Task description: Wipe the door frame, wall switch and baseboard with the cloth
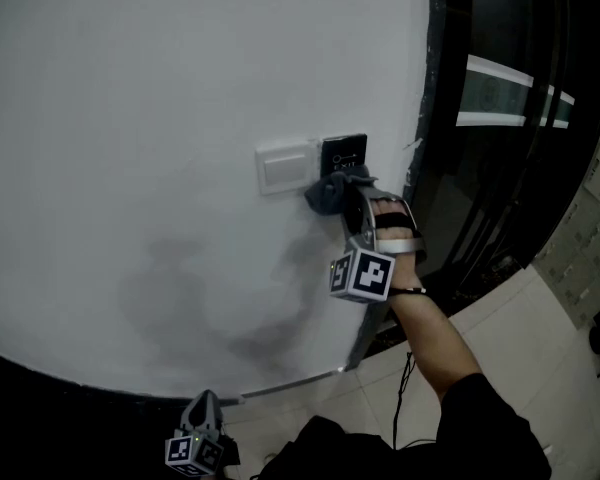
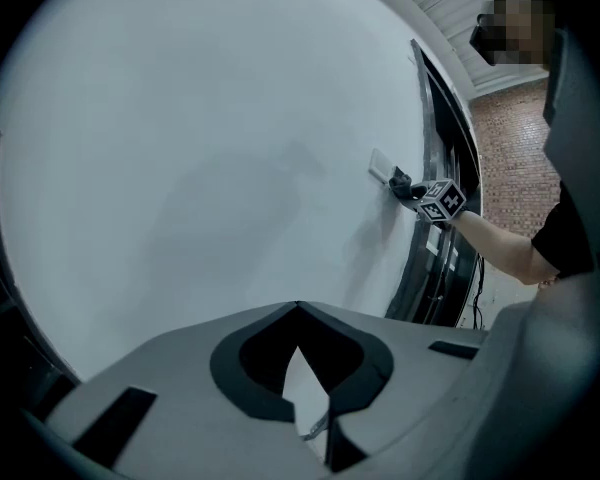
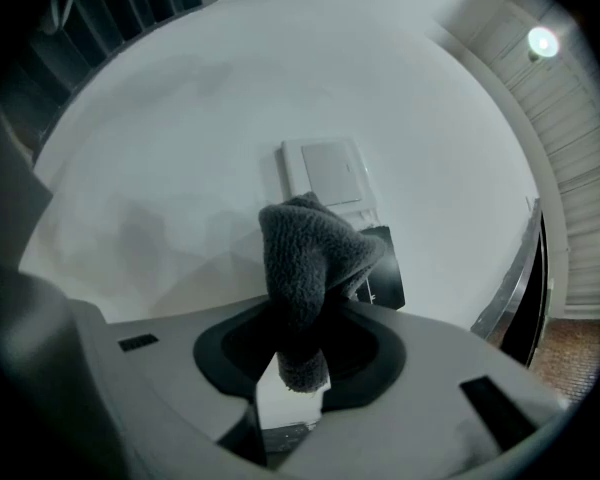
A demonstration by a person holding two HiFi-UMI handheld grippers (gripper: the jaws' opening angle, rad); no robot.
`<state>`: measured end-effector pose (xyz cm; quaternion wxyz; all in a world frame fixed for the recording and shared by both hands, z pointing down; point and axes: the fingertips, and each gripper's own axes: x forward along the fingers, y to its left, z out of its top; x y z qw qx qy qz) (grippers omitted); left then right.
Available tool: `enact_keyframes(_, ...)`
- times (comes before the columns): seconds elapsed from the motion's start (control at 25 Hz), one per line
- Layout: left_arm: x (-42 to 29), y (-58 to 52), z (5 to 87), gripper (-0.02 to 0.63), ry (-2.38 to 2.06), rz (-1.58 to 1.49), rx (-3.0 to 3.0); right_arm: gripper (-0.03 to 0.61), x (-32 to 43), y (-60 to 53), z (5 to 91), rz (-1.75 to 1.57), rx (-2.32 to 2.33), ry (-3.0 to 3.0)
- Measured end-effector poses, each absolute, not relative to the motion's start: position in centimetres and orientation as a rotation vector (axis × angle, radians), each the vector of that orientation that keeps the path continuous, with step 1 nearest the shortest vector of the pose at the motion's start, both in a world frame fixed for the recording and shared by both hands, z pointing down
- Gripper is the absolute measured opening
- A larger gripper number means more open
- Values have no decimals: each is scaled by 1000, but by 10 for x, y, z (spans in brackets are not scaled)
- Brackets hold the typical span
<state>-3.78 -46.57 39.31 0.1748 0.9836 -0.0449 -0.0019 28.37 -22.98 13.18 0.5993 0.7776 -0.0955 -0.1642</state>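
The right gripper [image 3: 295, 340] has its jaws closed narrowly on the cloth [image 3: 310, 253], a dark grey, nubbly fleece bunched into a soft upright hump. The hump stands out past the jaw tips, and a short frayed end hangs down in the slot between them. A hand [image 1: 388, 226] carries this gripper at the wall [image 1: 160, 118]. The head view shows the cloth wad against the plaster at the lower right corner of the wall switch [image 1: 285, 168], a flat white rectangular rocker plate with a smooth face. Just beside the switch, on the door side, sits a glossy black square panel [image 1: 343, 153]. The cloth covers its lower left edge, and the small white marks on it are too fine to read. The wall is matte white, with faint grey smudges spreading below the switch. The door frame [image 1: 435, 78] runs up the wall's right edge as a dark, shiny vertical band, apart from the cloth. The left gripper [image 2: 300, 353] hangs low near the wall's foot, well apart from the switch. Its grey jaws meet at the tips, leaving only a thin tapering sliver of light behind them, and they hold nothing. A thin metallic strip [image 1: 290, 383] lines the base of the wall above pale floor tiles [image 1: 500, 318].
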Motion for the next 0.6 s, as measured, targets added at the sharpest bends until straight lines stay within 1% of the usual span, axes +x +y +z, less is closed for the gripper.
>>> enact_keyframes(0.24, -40, -465, 395, -6, -126, -5, 2771, 104, 265, -221, 126, -423, 1836, -255)
enact_keyframes(0.6, -36, -469, 384, -6, -152, -50, 2784, 104, 250, -218, 32, -615, 1910, -172)
